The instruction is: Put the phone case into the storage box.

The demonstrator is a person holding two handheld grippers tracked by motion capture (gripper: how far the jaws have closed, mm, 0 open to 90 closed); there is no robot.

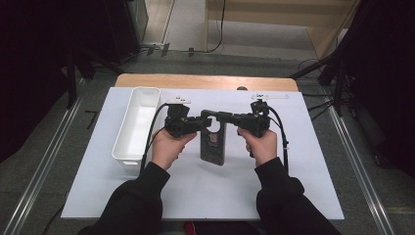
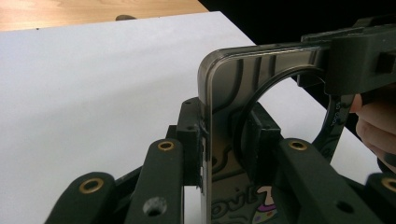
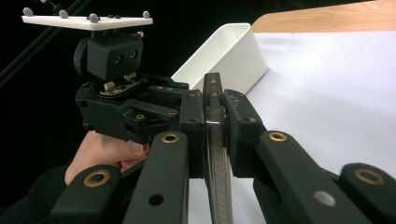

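At the centre of the high view a dark phone case (image 1: 213,142) hangs above the white sheet (image 1: 205,191), its upper end pinched from the left by the left gripper (image 1: 201,121) and from the right by the right gripper (image 1: 220,117), each with jaws closed on the case's edge. In the left gripper view the case's lower part is cut off by the bottom of the frame and its printing is too blurred to read. In the right gripper view the case shows edge-on between the pads, and the white bin (image 3: 224,53) at upper centre is partly hidden behind the gripper bodies.
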